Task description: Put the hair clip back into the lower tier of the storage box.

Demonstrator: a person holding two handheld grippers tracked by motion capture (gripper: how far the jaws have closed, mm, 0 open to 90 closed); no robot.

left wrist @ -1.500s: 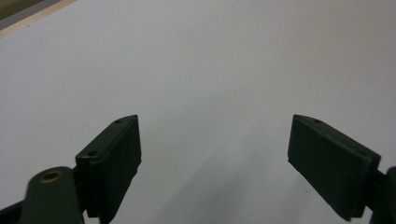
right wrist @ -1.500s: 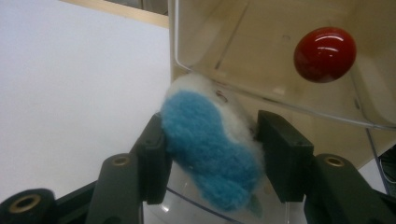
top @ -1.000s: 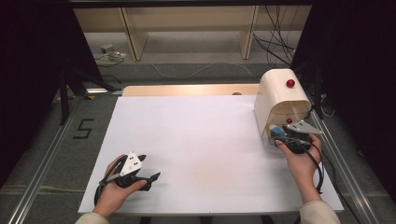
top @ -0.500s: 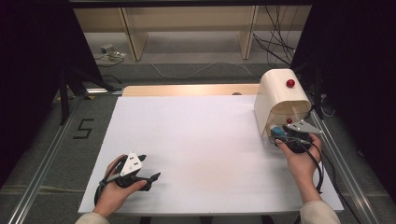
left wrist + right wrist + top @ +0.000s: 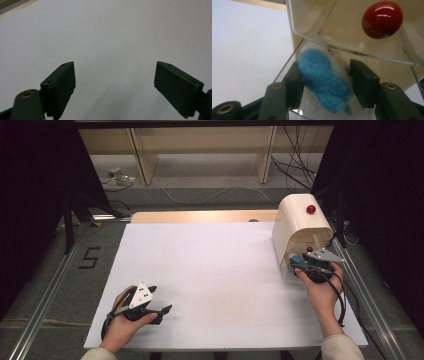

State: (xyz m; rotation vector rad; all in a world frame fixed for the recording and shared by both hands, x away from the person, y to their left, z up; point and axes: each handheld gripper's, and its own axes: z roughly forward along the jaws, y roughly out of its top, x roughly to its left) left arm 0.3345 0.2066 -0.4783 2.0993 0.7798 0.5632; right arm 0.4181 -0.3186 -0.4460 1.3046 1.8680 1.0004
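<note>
A cream, round-topped box (image 5: 299, 222) stands at the right edge of the white sheet (image 5: 215, 270), with a red knob (image 5: 311, 209) on top. Its clear flap (image 5: 352, 30) is lifted and carries a red knob (image 5: 382, 19) of its own. My right gripper (image 5: 301, 263) is at the box's mouth, shut on a blue and white fluffy thing (image 5: 324, 80) just under the flap; the right gripper (image 5: 325, 67) has a jaw pressing each side of it. My left gripper (image 5: 161, 304) rests at the sheet's near left, and the left gripper (image 5: 115, 80) is open with nothing between its jaws.
A wooden table edge (image 5: 200, 216) shows behind the sheet. Metal rails (image 5: 45, 300) run along both sides, and a black "5" (image 5: 89, 258) is marked on the grey floor at the left. Cables (image 5: 300, 165) and shelf legs lie at the back.
</note>
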